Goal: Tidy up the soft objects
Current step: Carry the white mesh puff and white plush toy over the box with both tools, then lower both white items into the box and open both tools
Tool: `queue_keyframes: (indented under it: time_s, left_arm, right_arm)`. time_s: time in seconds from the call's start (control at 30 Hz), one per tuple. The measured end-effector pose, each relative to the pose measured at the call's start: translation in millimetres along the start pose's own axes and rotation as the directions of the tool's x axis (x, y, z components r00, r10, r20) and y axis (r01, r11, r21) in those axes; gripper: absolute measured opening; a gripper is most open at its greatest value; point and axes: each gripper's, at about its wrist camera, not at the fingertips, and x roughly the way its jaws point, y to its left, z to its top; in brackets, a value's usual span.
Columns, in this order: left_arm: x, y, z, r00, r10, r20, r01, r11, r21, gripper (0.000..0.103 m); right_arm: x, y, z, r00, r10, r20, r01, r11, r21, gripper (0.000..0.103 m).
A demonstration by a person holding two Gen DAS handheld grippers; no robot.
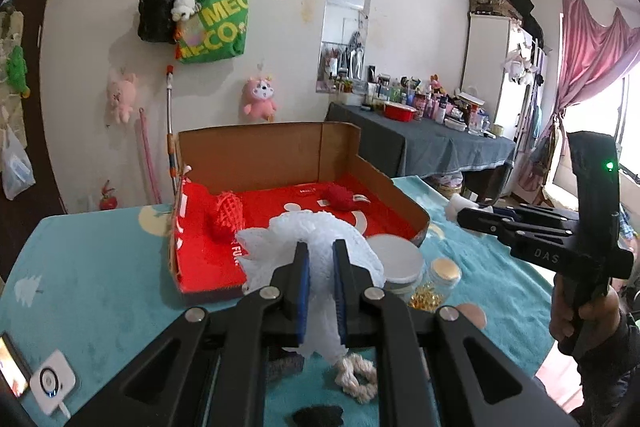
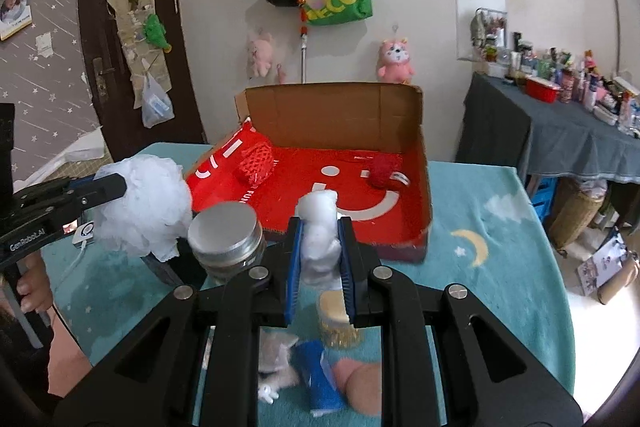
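The left gripper point(image 1: 320, 247) is pinched narrow on a white mesh bath puff point(image 1: 316, 239) (its rope loop point(image 1: 356, 375) dangles below). The right gripper point(image 2: 320, 227) is closed on a white cotton wad point(image 2: 320, 227), above a small gold-lidded jar point(image 2: 336, 311). Just left of it stands a big silver-lidded jar point(image 2: 226, 237). Beyond both sits the cardboard box point(image 2: 424, 187), near side low, holding two red soft items, with bare red floor between them.

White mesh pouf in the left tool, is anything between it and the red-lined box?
Nothing visible blocks it. The white mesh pouf, clamped in the left tool, hangs above the table near the cardboard box, beside its open low front. The silver-lidded jar stands just right of the pouf, so keep the path above it.
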Motion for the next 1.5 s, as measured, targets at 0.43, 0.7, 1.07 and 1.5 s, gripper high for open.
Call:
queue_keyframes:
  time_s: [0.43, 0.7, 1.07, 1.5]
  left_arm:
    - [87, 18, 62, 0.996, -0.029, -0.082, 0.038, 0.993, 0.114, 0.011]
    - [166, 25, 87, 0.983, -0.025, -0.183, 0.053, 0.988, 0.147, 0.011]
    - [257, 59, 104, 0.96, 0.033, -0.279, -0.005, 0.995, 0.103, 0.011]
    - [301, 89, 86, 0.938, 0.08, -0.336, -0.066, 0.996, 0.054, 0.023]
  right_arm:
    - [94, -23, 69, 0.984, 0.062, -0.169, -0.076, 0.994, -0.076, 0.017]
    - [191, -41, 95, 0.936, 0.097, -0.338, -0.114, 0.993, -0.032, 0.017]
    - [293, -69, 117, 0.871, 0.095, -0.483, -0.063, 0.995, 0.082, 0.017]
    - [344, -76, 111, 0.834, 0.02, -0.552, 0.007, 0.999, 0.047, 0.017]
